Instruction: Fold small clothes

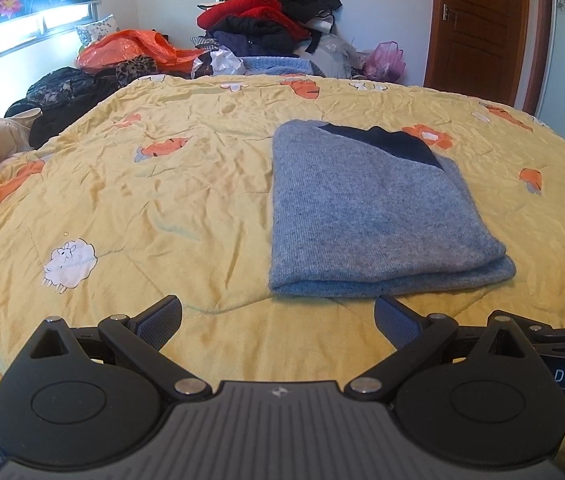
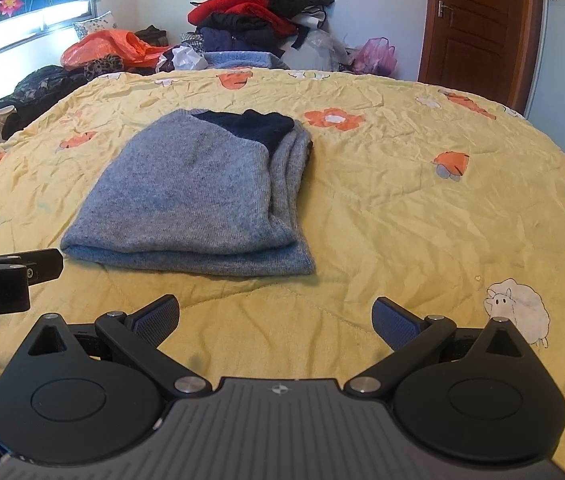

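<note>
Grey knit sweater [image 1: 378, 216] folded on yellow quilt [image 1: 142, 184], ahead of both tools. Left gripper [image 1: 278, 322] spread wide, empty. Right gripper [image 2: 276, 322] likewise. Risks: top layer sliding off, snagged knit, dragging quilt along.

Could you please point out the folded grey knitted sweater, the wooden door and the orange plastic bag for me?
Folded grey knitted sweater [image 2: 194, 196]: right wrist view, middle of its top layer.
Brown wooden door [image 1: 478, 28]: left wrist view, centre panel.
Orange plastic bag [image 1: 130, 50]: left wrist view, its crumpled middle.
</note>
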Demonstrator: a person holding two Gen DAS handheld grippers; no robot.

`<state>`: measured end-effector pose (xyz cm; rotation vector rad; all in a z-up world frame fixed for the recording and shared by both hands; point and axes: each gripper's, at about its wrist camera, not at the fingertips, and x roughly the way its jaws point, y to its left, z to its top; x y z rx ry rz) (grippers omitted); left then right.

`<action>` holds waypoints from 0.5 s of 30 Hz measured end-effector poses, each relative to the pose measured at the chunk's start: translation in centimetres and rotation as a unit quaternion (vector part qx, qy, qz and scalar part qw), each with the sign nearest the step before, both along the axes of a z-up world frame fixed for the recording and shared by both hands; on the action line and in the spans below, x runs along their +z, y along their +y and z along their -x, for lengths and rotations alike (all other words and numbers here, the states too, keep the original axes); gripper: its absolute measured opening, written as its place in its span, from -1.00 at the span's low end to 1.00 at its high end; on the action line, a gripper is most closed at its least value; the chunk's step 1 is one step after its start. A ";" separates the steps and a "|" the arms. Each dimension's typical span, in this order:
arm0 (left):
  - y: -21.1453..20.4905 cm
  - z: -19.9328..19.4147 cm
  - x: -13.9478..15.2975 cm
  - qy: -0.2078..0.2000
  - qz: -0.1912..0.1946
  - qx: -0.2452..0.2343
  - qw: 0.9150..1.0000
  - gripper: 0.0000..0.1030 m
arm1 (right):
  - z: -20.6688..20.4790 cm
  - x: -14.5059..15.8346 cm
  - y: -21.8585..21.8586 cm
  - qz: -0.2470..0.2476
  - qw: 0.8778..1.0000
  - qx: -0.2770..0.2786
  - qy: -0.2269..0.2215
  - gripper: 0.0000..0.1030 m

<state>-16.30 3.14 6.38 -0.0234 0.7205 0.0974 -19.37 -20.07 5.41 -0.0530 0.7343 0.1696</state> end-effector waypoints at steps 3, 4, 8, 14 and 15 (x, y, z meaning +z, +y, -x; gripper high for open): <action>0.0 0.0 0.0 0.000 0.001 0.000 1.000 1.00 | 0.0 -0.1 0.1 0.002 1.000 0.001 0.000 0.99; 0.0 0.0 0.0 0.001 0.000 0.000 1.000 1.00 | 0.0 -0.1 0.1 0.002 1.000 0.001 0.000 0.99; 0.1 -0.2 -0.1 0.005 0.004 0.000 1.000 1.00 | 0.0 -0.1 0.1 0.001 1.000 0.002 0.001 0.99; 0.1 -0.3 -0.2 0.007 0.006 -0.001 1.000 1.00 | 0.0 -0.1 0.1 0.000 1.000 0.002 0.002 0.99; 0.1 -0.3 -0.2 0.008 0.006 -0.001 1.000 1.00 | -0.1 -0.2 0.1 0.000 1.000 0.001 0.003 0.99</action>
